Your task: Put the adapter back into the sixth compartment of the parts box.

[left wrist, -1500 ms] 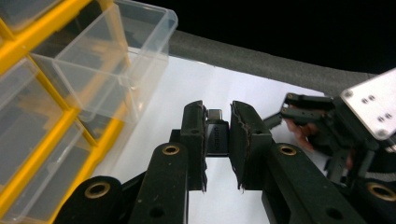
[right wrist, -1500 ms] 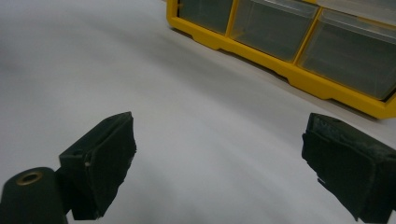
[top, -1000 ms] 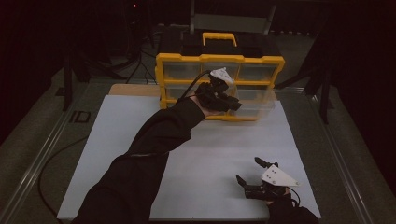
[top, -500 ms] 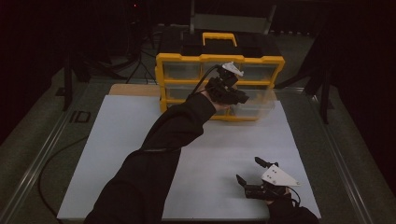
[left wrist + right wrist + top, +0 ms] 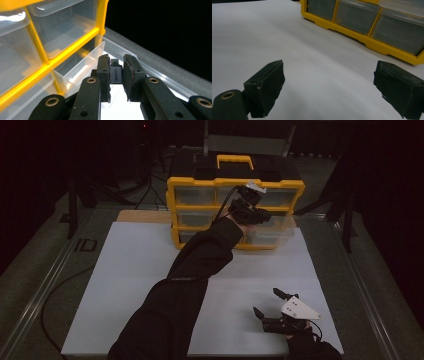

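A yellow organiser with clear drawers stands at the back of the table. My left gripper hovers in front of its right column, shut on a small grey adapter marked UGREEN. In the left gripper view the jaws hold the adapter above a pulled-out clear drawer, which also shows at the organiser's lower right. My right gripper rests near the table's front right, open with nothing between its fingers.
A white sheet covers the table, with metal rails along the sides. The organiser's front lies ahead of the right gripper, its other drawers closed. A yellow handle tops the organiser. Dark surroundings.
My left hand has carried the adapter to the right and a little farther back along the organiser's front. The right gripper has stayed still.
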`<action>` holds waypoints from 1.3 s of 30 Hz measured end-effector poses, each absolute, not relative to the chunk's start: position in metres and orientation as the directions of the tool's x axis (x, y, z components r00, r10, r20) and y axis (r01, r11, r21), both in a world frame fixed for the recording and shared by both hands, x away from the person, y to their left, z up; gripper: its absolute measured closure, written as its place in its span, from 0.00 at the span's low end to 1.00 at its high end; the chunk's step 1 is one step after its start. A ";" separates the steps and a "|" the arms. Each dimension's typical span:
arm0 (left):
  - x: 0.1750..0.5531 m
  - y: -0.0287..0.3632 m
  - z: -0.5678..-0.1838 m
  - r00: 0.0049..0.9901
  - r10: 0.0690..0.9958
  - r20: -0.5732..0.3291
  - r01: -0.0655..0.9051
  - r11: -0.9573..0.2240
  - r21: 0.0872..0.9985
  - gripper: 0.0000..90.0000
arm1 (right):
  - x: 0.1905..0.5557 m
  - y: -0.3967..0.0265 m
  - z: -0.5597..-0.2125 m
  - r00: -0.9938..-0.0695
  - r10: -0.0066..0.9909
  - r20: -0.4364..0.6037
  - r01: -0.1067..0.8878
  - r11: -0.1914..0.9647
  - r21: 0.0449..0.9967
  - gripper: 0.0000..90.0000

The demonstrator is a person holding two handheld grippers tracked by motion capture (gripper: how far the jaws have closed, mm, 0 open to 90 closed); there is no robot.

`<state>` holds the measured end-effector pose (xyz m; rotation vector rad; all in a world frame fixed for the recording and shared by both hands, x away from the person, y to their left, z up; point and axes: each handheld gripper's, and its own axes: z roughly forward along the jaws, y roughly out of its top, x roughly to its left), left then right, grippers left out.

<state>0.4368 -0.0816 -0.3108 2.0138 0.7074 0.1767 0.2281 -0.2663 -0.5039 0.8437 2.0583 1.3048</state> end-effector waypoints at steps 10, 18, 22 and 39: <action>0.443 -0.094 -0.319 0.787 0.589 -0.184 0.442 -0.329 0.835 0.85 | 0.228 -0.267 -0.503 -0.648 0.752 -0.118 0.207 0.324 0.923 0.11; 0.447 -0.103 -0.329 0.775 0.614 -0.150 0.443 -0.358 0.822 0.85 | 0.228 -0.268 -0.503 -0.647 0.755 -0.111 0.211 0.317 0.925 0.11; 0.449 -0.106 -0.334 0.771 0.623 -0.132 0.447 -0.382 0.809 0.85 | 0.228 -0.269 -0.503 -0.647 0.755 -0.108 0.214 0.316 0.924 0.11; 0.450 -0.110 -0.333 0.741 0.664 -0.100 0.481 -0.422 0.768 0.62 | 0.228 -0.268 -0.503 -0.648 0.753 -0.112 0.213 0.321 0.923 0.11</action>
